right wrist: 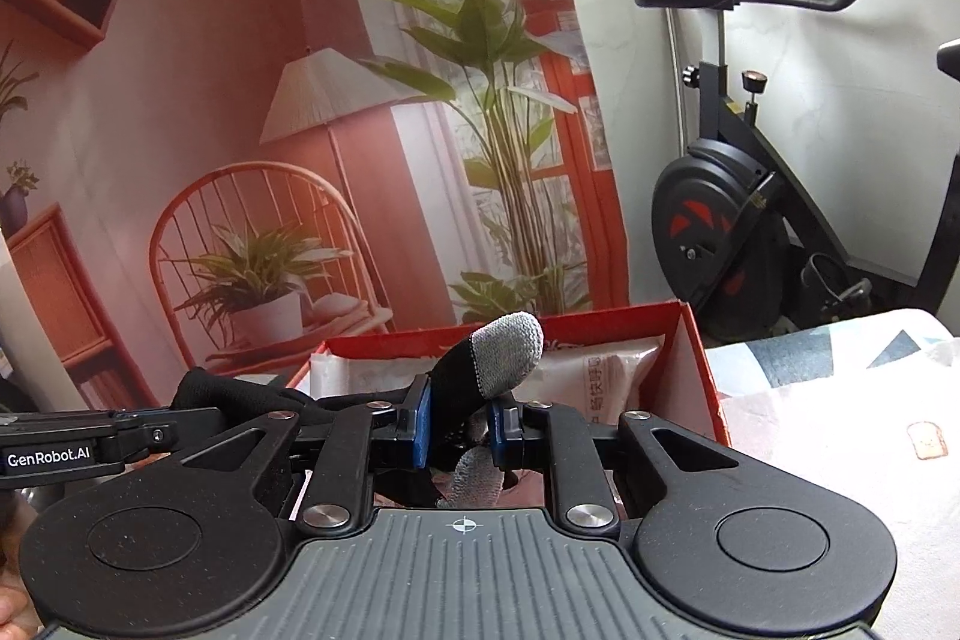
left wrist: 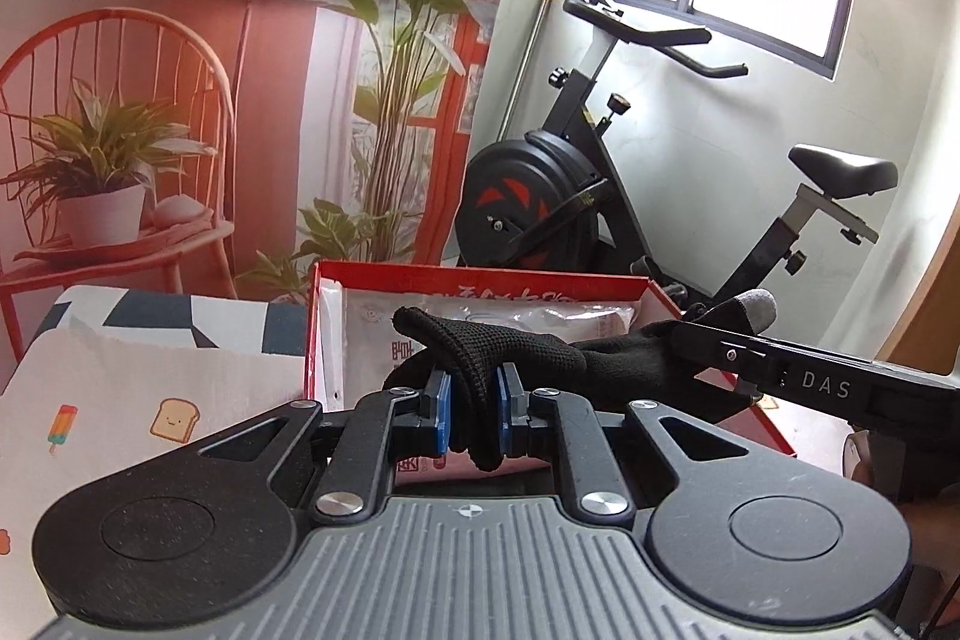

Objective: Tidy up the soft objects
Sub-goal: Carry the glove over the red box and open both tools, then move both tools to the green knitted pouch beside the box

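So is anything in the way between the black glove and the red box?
Nothing visible. Both grippers, left and right, hold the black glove right over the open red box. Only sealed packets lie inside it, under the glove.

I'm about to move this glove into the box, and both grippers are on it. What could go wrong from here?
1. The black glove is pinched at both ends, by the left gripper and the right gripper; pulling them apart could stretch it or tug it out of one grip.
2. The right gripper holds only the grey-tipped fingers, so that hold may slip.
3. Slack fabric could catch on the red box rim.
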Available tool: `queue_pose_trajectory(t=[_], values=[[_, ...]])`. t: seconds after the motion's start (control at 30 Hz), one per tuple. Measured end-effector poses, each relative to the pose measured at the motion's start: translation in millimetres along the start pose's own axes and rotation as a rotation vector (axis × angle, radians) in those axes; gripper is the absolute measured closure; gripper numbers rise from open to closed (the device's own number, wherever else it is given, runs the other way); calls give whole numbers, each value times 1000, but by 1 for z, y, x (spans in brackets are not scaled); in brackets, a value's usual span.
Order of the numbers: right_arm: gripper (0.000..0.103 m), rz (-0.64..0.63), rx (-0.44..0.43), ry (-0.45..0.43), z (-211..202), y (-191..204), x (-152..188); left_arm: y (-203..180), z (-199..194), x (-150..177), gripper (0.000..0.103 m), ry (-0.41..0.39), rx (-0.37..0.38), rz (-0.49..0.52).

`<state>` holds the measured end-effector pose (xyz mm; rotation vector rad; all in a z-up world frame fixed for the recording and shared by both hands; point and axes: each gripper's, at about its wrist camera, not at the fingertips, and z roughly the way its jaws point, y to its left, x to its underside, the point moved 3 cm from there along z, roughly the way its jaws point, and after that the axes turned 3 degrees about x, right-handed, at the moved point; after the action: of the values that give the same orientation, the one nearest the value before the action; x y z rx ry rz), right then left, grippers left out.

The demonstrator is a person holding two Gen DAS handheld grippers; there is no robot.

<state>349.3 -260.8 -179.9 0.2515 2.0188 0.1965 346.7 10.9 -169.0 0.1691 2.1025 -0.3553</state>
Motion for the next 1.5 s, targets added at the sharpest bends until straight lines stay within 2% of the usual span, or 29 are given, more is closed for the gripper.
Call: queue_pose_trajectory(t=[0.27,0.43,0.53,0.57,0.63,0.67,0.7,1.03,1.33,1.5], values=[[86,22,28,96,34,-14,28,12,32,12,87,89,-11,9],[85,33,35,138,45,-18,39,14,38,15,87,114,-26,37],[82,39,44,148,48,-19,42,16,40,17,83,124,-39,54],[77,40,52,150,49,-19,42,16,40,17,79,123,-49,60],[71,32,90,140,48,-20,42,17,39,15,63,111,-85,74],[61,20,103,131,46,-20,42,18,37,14,52,101,-101,76],[55,5,110,119,43,-19,42,18,34,13,49,92,-110,76],[53,-34,121,88,5,-13,48,20,-8,13,49,71,-81,57],[52,-127,94,43,-38,19,67,33,-56,48,49,104,-36,44],[52,-169,63,61,-46,45,90,46,-68,72,49,139,-20,14]])
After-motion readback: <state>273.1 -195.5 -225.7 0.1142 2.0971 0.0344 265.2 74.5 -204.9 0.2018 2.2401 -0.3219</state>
